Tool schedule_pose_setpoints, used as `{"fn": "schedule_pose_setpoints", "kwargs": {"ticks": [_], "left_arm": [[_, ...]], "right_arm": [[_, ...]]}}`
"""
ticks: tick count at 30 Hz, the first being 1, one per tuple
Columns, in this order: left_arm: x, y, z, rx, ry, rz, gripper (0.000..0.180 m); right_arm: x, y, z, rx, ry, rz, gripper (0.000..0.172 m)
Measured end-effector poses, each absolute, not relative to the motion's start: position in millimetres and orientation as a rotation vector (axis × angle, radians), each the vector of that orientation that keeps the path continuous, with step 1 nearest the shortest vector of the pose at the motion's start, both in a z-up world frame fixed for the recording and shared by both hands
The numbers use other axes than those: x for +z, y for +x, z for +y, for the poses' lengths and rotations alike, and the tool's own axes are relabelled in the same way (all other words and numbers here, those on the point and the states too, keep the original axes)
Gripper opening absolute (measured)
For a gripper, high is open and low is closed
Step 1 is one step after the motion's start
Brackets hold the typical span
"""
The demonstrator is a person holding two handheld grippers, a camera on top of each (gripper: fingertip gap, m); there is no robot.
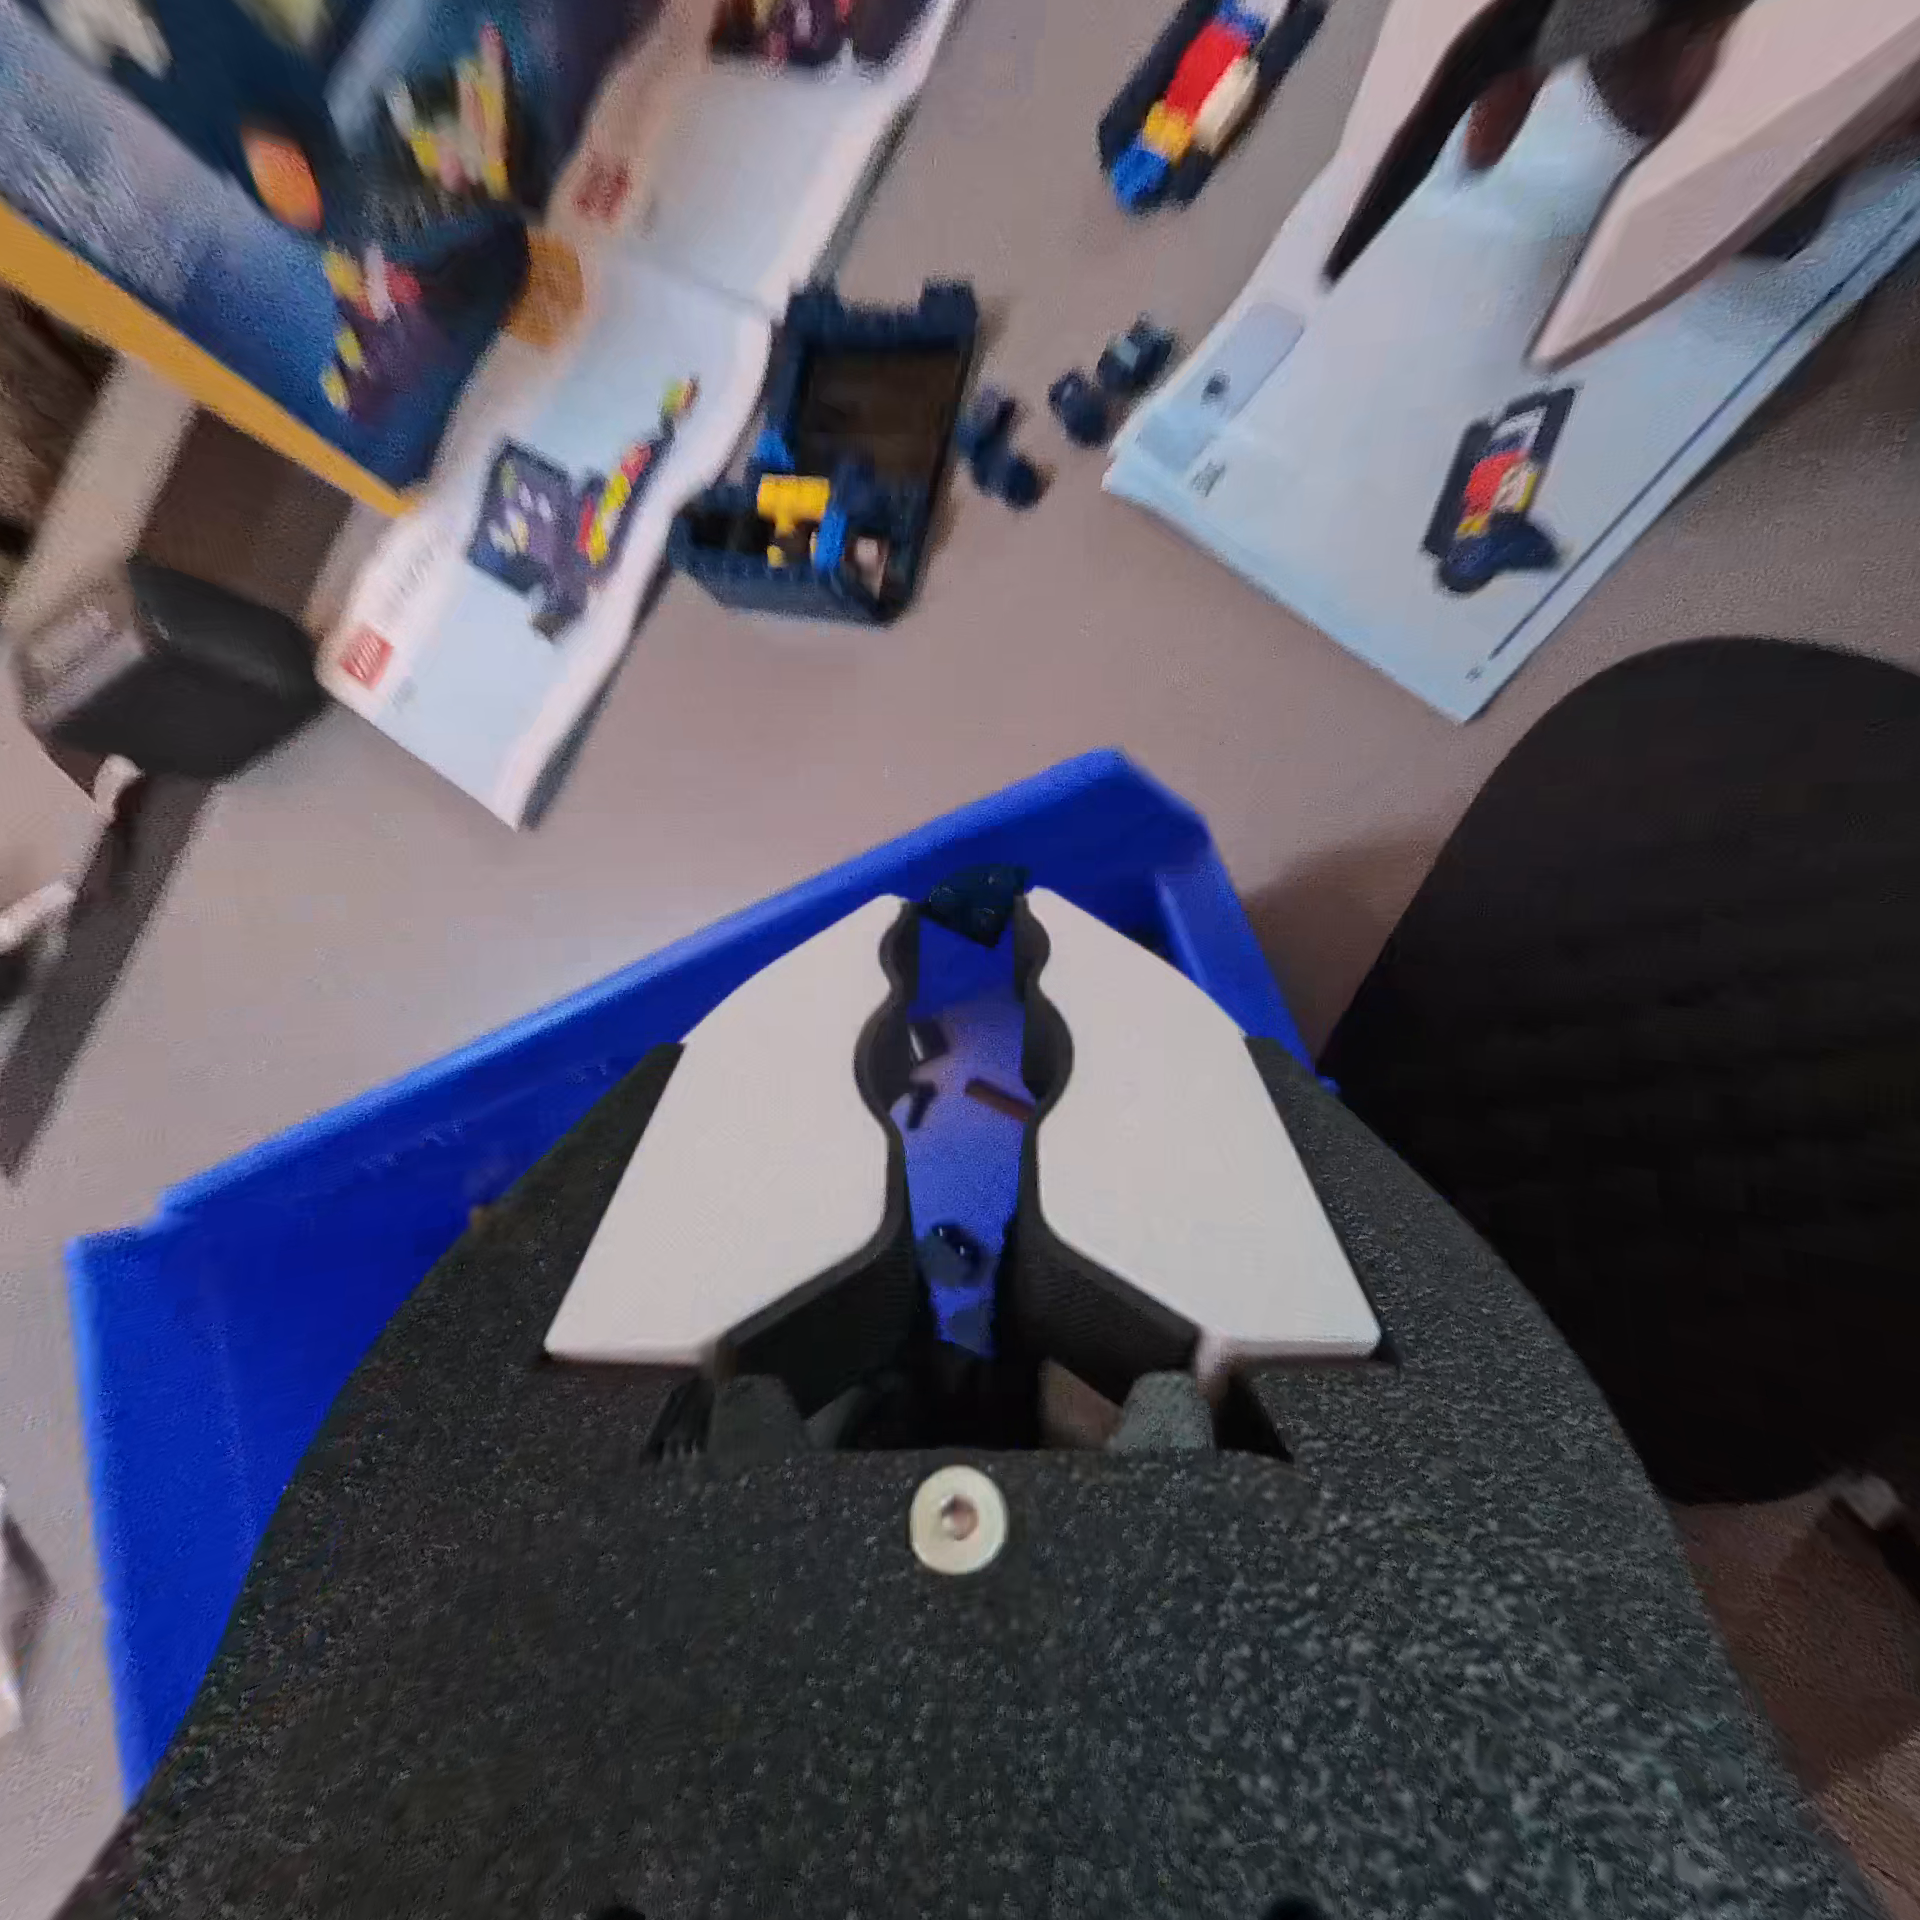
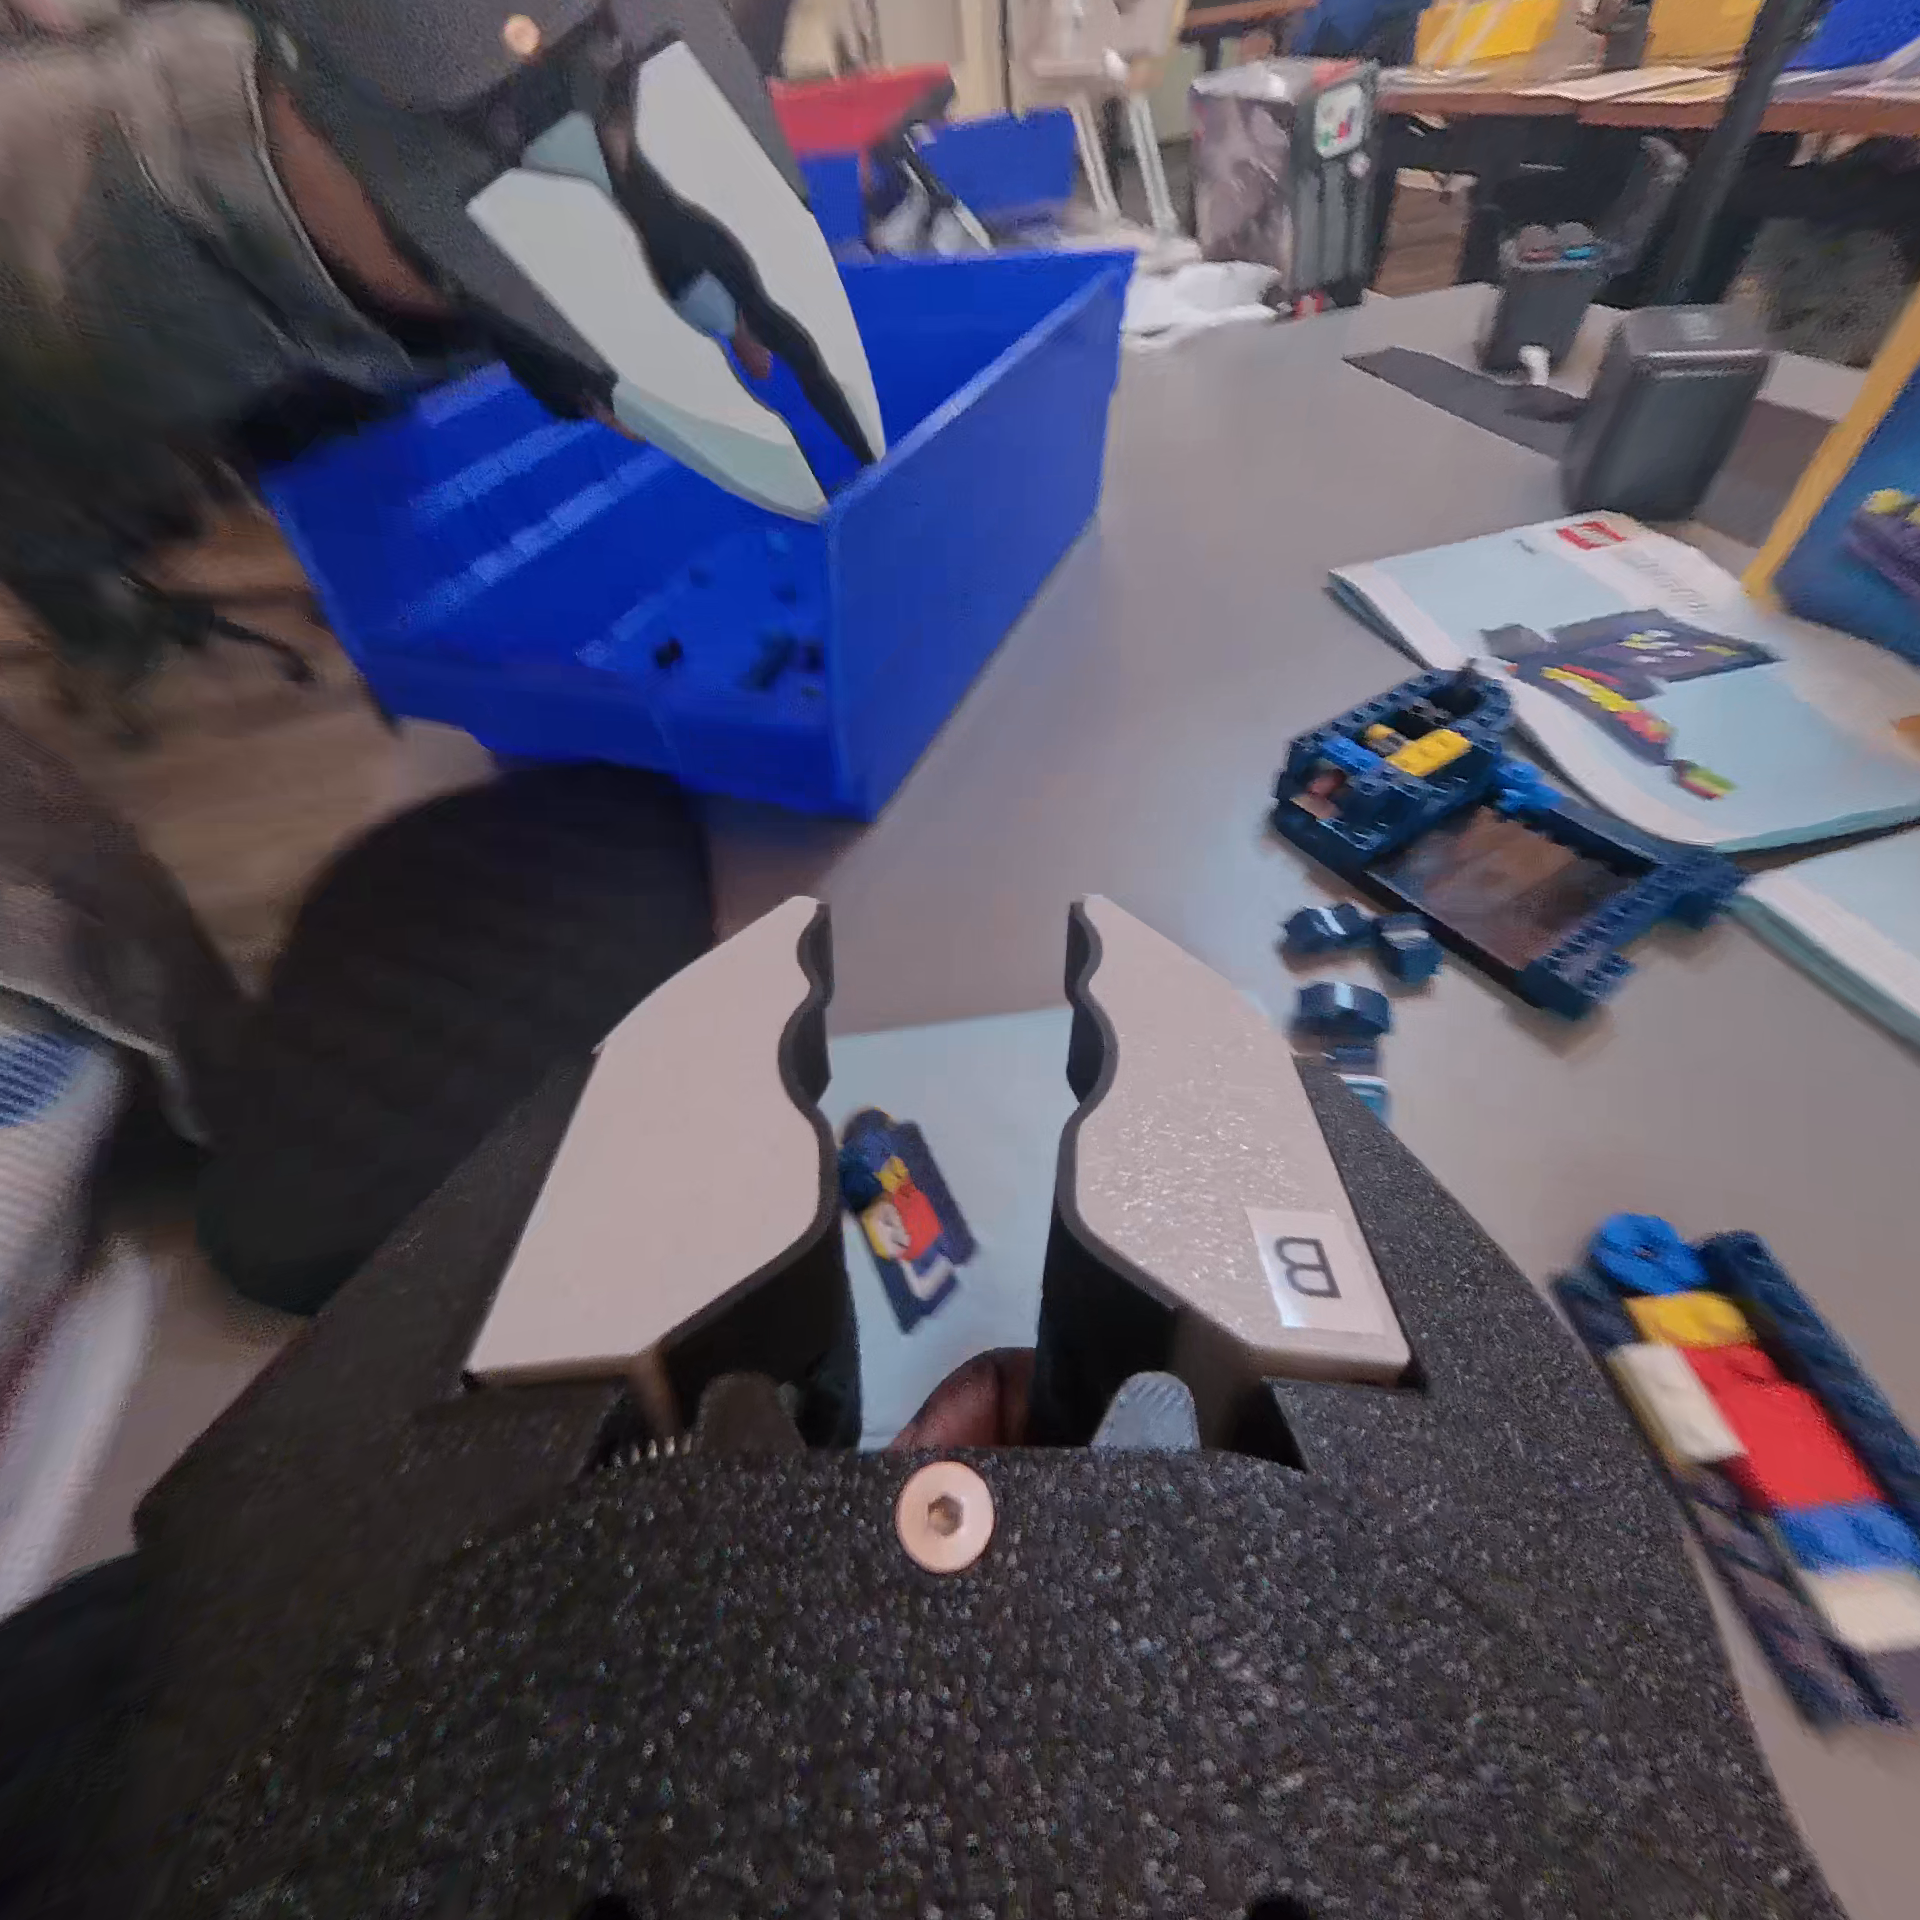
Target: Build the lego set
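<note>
Small dark brick (image 1: pixel 971 914) is gripped by left gripper (image 1: pixel 971 906) over blue bin (image 1: pixel 582 1049) — light, rigid; right gripper (image 2: pixel 948 914) jaws open, empty.

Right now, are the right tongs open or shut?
Open. The right tongs stand with a wide gap between their grey fingertips; nothing sits between them, only the grey table and a pale blue booklet page beyond.

The left wrist view looked steeply down, close over the blue bin (image 1: pixel 623 1049); the right wrist view faced it across the counter (image 2: pixel 1195 623) from farther off.
</note>
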State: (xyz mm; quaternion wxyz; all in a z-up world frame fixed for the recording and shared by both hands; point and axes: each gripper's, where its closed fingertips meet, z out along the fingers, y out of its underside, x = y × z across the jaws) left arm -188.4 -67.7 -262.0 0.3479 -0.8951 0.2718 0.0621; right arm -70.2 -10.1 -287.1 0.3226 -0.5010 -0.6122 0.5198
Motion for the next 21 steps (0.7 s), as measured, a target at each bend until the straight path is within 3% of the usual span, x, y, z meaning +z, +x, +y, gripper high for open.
{"fn": "schedule_pose_setpoints", "kwargs": {"ticks": [3,10,13,15,21], "left_arm": [[-236,-139,-64,0.245,-2.058,0.888,0.017],[-256,-71,-52,0.321,-1.875,1.122,0.017],[-261,-61,-45,0.279,-1.866,1.122,0.017],[-264,-53,-42,0.248,-1.847,1.117,0.017],[-242,-83,-41,0.259,-1.898,0.92,0.023]], "right_arm": [[-265,-67,-25,1.702,-1.325,-1.515,0.036],[-249,-63,-44,2.041,-1.353,-1.434,0.028],[-257,-64,-49,2.049,-1.403,-1.486,0.026],[-260,-64,-50,2.045,-1.418,-1.505,0.007],[-269,-68,-7,1.583,-1.401,-1.465,0.005]]}}
